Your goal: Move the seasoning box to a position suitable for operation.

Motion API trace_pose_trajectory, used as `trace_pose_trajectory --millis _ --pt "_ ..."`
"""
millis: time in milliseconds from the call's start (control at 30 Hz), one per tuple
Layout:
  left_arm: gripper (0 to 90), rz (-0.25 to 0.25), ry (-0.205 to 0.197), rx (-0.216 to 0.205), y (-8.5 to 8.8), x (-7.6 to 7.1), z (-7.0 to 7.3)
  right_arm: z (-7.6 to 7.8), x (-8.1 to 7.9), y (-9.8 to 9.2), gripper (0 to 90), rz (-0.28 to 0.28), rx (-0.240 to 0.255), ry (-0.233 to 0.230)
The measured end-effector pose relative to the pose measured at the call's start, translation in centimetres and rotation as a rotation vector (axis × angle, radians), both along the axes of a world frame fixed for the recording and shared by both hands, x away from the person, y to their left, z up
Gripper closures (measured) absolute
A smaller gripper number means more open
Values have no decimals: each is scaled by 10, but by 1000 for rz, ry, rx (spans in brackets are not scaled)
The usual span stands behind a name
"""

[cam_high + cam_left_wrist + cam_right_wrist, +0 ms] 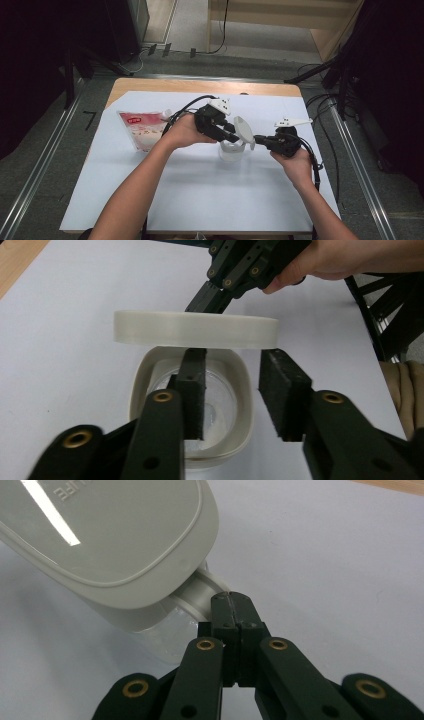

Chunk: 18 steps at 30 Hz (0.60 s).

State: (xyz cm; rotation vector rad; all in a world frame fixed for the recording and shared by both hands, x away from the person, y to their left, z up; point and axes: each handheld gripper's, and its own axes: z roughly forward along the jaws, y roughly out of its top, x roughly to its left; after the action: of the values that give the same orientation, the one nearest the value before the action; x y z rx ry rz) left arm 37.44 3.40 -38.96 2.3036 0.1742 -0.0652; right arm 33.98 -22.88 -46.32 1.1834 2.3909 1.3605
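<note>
Fingers [192, 390] of the left gripper [231, 134] stand apart under the raised lid [243, 131], not pressing it. Right gripper [260, 139] is closed on the container [231, 151] hinge tab. Lid seems light, stiff, smooth; take its rim.

Embossed capitals run along the top edge of the container lid [105, 535] in the right gripper view, cut off by the frame; the legible part reads roughly "LIFE". The pouch [143, 129] carries a red label, too small to read.

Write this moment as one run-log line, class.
lid: raised, tilted over container | right tongs: shut at lid hinge | left tongs: under lid rim | pouch: left
</note>
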Motion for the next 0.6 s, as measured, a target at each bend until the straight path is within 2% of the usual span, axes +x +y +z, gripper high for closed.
trace_pose_trajectory --millis 33,167,300,400,600 --pt "689 0 -5 4 0 0 1 0 0 0 900 2 -2 -1" --pt "794 -15 17 20 2 1 2 0 0 0 900 2 -4 0" --pt "900 -7 17 30 1 1 2 0 0 0 900 3 -3 1" --pt "900 -4 45 37 -2 3 2 0 0 0 900 3 -4 3" --pt "900 34 50 53 -11 4 10 0 -1 0 900 0 -4 0"
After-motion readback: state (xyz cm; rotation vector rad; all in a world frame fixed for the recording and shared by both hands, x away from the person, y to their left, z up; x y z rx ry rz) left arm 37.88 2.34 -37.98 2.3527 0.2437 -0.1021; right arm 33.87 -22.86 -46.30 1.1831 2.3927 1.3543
